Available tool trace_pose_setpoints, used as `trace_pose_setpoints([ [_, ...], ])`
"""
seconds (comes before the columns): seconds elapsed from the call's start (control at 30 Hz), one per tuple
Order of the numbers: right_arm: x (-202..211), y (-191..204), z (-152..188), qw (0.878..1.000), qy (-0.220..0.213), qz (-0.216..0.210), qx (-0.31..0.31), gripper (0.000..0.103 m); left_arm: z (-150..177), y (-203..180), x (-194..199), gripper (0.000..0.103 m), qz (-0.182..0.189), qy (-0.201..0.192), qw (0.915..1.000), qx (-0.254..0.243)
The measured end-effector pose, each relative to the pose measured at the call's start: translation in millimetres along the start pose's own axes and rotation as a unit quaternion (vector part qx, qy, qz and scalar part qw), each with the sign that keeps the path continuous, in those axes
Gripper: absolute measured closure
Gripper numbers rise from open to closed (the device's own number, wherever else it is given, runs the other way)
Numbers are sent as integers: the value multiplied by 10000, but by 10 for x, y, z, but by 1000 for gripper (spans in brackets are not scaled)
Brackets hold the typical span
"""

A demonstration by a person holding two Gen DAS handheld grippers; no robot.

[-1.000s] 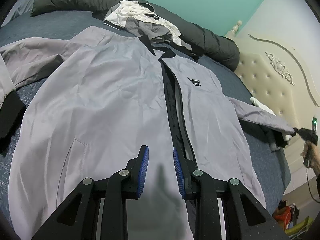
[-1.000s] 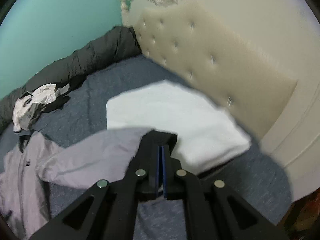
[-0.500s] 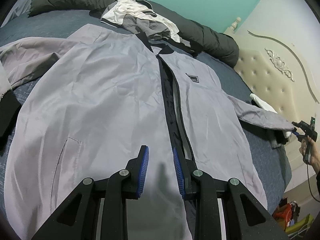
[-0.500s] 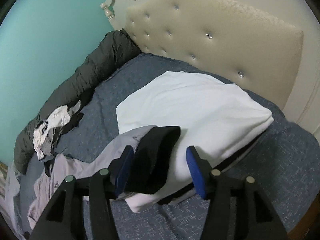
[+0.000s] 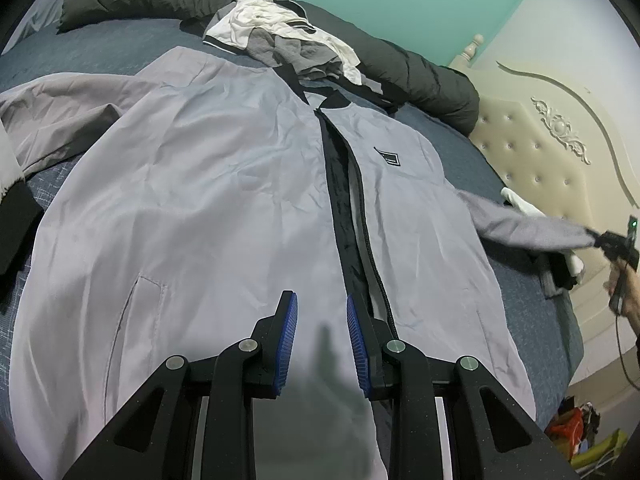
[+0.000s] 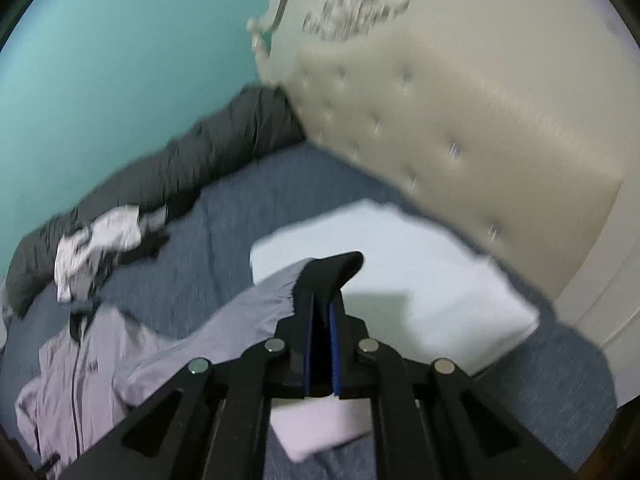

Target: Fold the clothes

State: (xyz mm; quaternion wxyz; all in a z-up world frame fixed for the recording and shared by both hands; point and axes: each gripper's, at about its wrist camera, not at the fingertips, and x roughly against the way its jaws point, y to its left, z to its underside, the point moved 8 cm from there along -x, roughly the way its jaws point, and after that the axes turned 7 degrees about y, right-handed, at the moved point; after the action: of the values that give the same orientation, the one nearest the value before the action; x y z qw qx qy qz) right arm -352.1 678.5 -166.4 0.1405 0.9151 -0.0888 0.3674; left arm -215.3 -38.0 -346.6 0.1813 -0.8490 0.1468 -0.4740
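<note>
Currently, from my left wrist view, the grey jacket (image 5: 224,200) lies spread front-up on the blue bed (image 5: 100,52), its zip open down the middle. My left gripper (image 5: 322,332) sits low over the hem, its blue pads a little apart; grey cloth runs between them, but I cannot tell whether they press on it. A heap of crumpled clothes (image 5: 280,36) rests beyond the collar against a dark rolled duvet (image 5: 420,76). At far right, my right gripper (image 5: 612,244) holds the end of the jacket's sleeve (image 5: 528,228) stretched outward.

From my right wrist view, which is blurred, my right gripper (image 6: 321,320) has just been closing and now stands clamped on the black cuff (image 6: 332,272). The sleeve trails left toward the jacket body. A white pillow (image 6: 420,280) lies beneath, beside the cream tufted headboard (image 6: 460,100).
</note>
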Motion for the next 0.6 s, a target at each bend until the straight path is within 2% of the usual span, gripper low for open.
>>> trace_pose_setpoints([
  [0.07,89,-37,-120,9997,-223,81,-49,97,-1,1,-1,75,6,4,10000,5],
  [0.27,-305,-175,104,9968,673,412,-83,97,1,4,-5,75,30,27,10000,-10],
  [0.43,-458,-378,349,9921,986,703,-316,90,-3,-11,-3,75,63,56,10000,-31],
  [0.47,-413,-403,340,9920,901,849,-263,87,-3,-18,-4,75,72,64,9999,-38],
  [0.5,-347,-422,323,9915,796,1009,-218,79,-2,-29,-5,75,82,76,9999,-50],
  [0.6,-112,-342,225,9918,373,1216,-101,77,-20,-83,-19,75,113,95,9998,-111],
])
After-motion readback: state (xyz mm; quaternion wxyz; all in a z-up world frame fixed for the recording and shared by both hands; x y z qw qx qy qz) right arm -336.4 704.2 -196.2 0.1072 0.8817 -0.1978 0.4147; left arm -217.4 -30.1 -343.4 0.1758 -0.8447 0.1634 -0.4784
